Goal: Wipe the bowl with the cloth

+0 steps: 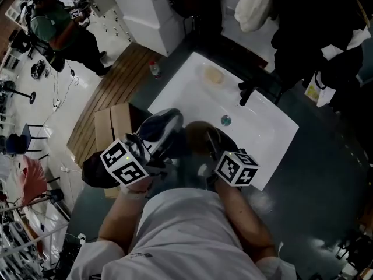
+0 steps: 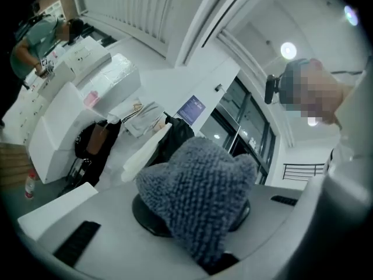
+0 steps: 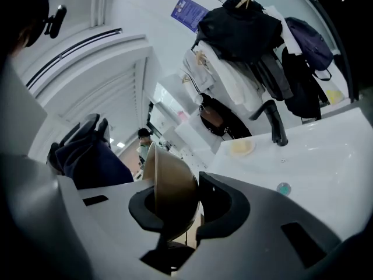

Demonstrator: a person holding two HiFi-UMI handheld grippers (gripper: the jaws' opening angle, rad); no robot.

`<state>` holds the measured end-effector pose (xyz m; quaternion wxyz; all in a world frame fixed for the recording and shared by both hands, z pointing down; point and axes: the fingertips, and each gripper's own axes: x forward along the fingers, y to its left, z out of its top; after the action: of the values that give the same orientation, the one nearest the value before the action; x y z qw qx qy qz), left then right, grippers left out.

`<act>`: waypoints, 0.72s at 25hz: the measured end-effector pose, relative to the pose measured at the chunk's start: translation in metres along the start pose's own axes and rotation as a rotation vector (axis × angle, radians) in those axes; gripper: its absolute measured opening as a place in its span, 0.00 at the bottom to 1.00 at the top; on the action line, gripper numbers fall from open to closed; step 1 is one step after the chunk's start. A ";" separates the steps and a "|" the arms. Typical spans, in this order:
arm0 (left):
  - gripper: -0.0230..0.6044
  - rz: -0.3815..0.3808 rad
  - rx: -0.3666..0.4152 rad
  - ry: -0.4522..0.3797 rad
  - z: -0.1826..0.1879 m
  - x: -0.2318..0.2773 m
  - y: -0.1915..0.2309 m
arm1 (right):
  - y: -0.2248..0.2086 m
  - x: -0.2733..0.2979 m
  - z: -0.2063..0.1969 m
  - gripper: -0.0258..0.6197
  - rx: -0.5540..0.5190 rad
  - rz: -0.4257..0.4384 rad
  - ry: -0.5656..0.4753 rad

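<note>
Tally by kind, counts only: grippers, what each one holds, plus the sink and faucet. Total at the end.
Grippers: 2 (left gripper, right gripper)
Cloth: 1, grey cloth in the left jaws
Bowl: 1, brown bowl in the right jaws
Sink: 1, white sink
Faucet: 1, black faucet
Total: 6

Cloth (image 2: 195, 194) covers the left jaws' tips, bowl (image 3: 169, 191) bottom rim is lost between the right jaws, poster (image 3: 187, 13) print too small to read.
</note>
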<state>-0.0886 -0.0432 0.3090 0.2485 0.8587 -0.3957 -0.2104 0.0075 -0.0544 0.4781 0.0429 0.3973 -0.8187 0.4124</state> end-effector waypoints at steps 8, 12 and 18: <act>0.13 -0.049 0.219 0.211 -0.015 0.042 0.018 | 0.000 0.018 0.003 0.18 0.266 0.029 -0.019; 0.23 -0.087 0.380 0.381 -0.036 0.046 0.025 | 0.003 0.021 0.004 0.18 0.355 0.041 -0.033; 0.44 -0.207 0.449 0.625 -0.079 0.051 0.028 | -0.006 0.027 -0.007 0.18 0.614 0.104 -0.025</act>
<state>-0.0301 -0.0783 0.3798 0.1405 0.9497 -0.2483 0.1290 -0.0085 -0.0679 0.4975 -0.1103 0.3541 -0.6754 0.6374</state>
